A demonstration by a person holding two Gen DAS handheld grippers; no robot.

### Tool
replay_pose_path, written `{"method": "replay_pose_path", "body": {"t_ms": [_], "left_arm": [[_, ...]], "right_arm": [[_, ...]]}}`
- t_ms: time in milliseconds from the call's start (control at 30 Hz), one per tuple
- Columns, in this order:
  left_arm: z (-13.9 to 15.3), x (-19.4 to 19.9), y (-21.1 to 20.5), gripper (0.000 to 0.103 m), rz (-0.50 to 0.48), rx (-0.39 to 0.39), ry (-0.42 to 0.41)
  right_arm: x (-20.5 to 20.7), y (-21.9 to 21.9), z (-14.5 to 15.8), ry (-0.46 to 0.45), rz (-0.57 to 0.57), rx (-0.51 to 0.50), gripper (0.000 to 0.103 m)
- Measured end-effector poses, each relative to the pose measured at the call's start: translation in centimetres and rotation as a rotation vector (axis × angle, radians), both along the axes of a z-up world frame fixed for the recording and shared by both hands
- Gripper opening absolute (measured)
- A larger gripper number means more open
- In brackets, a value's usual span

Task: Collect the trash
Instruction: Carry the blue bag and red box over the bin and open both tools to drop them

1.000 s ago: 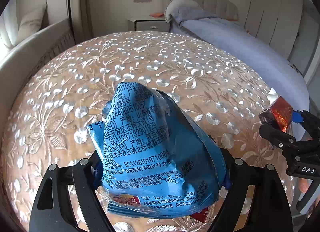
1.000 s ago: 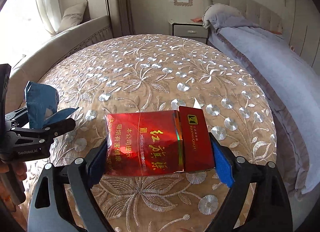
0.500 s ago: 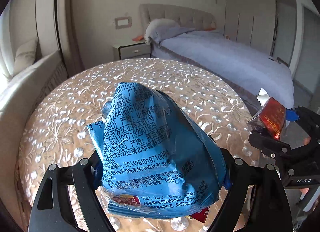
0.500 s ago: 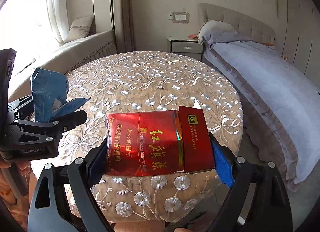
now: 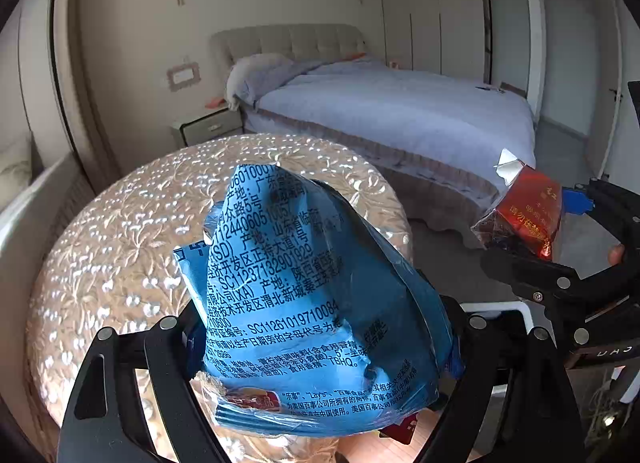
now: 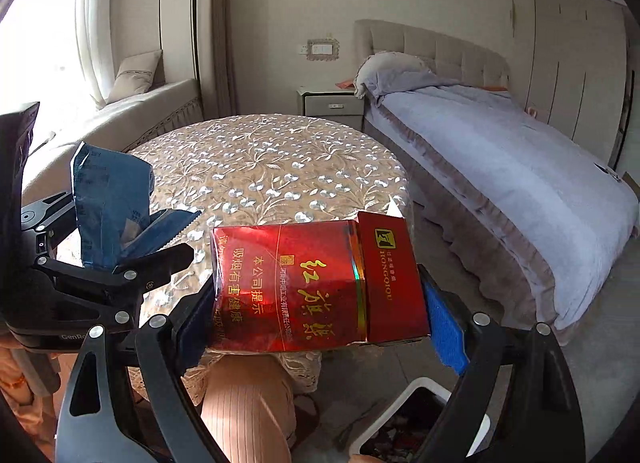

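Left wrist view: left hand-held gripper (image 5: 320, 347) clamps one blue chip bag (image 5: 312, 299) above the worktop (image 5: 120, 231) — right hand-held gripper (image 6: 316, 311) grips one red cigarette pack (image 6: 316, 283) over a white bin (image 6: 424, 387).

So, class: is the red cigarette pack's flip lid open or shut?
Open. On the red cigarette pack held by the right gripper, silver foil pokes from the top.

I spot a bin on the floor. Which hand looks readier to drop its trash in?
Probably right: its gripper holds the red pack almost above the bin; the bag sits farther left.
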State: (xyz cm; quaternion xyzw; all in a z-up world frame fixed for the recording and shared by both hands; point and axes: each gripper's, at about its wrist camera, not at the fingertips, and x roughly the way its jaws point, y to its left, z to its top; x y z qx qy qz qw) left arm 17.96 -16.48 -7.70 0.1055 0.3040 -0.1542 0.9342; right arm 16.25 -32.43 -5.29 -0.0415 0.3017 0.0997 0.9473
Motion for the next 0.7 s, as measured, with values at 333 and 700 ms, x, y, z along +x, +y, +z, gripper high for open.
{"method": "replay_pose_path", "body": {"t_ms": [333, 700], "left_arm": [[-3.9, -1.3, -8.3, 0.083, -0.187, 0.071, 0.071], [-10.9, -0.3, -16.1, 0.083, -0.37, 0.194, 0.205]], "right_arm": [[-4.4, -6.3, -2.6, 0.042, -0.161, 0.004, 0.089], [-7.6, -12.4, -7.7, 0.164, -0.294, -0.049, 0.089]]}}
